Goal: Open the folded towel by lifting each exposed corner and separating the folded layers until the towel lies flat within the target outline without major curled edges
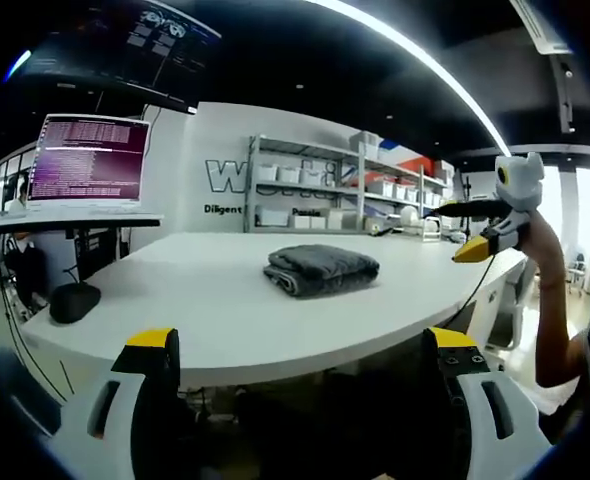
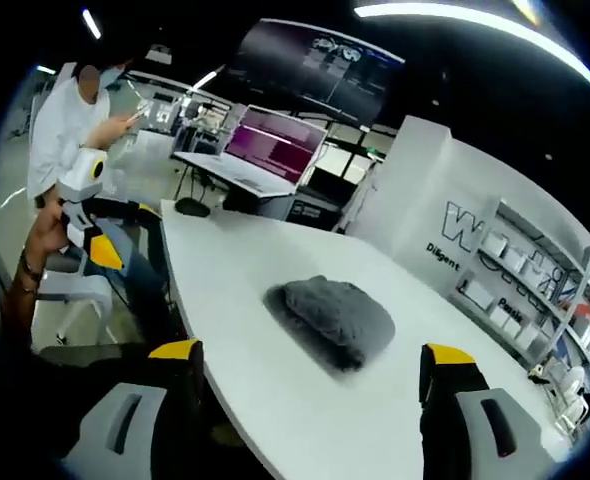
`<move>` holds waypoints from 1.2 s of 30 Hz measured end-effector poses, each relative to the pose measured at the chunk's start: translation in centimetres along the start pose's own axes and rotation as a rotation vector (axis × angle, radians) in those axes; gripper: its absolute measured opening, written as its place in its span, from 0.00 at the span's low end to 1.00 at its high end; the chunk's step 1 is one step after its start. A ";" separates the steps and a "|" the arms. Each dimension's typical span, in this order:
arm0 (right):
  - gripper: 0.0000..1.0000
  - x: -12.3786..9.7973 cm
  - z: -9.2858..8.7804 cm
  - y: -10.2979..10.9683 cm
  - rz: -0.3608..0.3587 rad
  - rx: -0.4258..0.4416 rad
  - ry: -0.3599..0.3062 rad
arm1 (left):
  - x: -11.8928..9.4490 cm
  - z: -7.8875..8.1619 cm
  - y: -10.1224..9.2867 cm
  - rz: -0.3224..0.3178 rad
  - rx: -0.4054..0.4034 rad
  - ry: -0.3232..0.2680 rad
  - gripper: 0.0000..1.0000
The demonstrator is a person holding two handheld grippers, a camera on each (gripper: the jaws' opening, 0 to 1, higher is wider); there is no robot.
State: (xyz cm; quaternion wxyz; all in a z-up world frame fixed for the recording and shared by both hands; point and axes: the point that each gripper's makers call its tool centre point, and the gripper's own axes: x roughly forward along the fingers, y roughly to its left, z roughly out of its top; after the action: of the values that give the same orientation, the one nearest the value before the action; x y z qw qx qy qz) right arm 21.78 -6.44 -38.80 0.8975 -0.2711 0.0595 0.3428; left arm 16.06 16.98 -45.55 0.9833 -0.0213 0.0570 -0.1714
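Here, one folded grey towel (image 1: 321,270), one white table (image 1: 175,310), two hand-held grippers apparently open.

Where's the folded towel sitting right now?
The folded grey towel lies on the white table, ahead of both grippers and untouched. In the left gripper view it sits just right of centre, with a black mouse far off at the table's left end.

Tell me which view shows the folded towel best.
The right gripper view: it looks down on the folded towel, showing its top surface and outline on the white table. The left gripper view sees the towel side-on from table height, showing mainly its stacked folded edge.
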 end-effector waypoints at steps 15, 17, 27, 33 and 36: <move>0.71 6.9 3.0 3.1 0.110 -0.233 0.018 | -0.5 -0.4 0.3 0.008 0.000 0.002 0.99; 0.70 8.1 2.7 3.3 0.118 -0.243 0.034 | -0.6 -0.4 0.4 0.010 0.000 0.004 0.99; 0.41 14.4 1.3 3.2 0.154 -0.322 0.126 | -0.6 -0.7 0.5 0.012 0.002 0.011 0.99; 0.33 17.3 0.1 3.7 0.175 -0.344 0.174 | -0.6 -0.7 0.5 0.008 0.007 0.019 0.99; 0.30 18.7 -0.1 3.4 0.161 -0.366 0.181 | -0.5 -0.7 0.5 0.007 0.006 0.020 0.99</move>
State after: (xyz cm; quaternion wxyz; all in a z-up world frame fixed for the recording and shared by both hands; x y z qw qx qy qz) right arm 33.77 6.48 -45.84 0.7940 -0.4534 0.0982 0.3929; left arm 15.63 17.63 -46.21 0.9833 -0.0166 0.0664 -0.1684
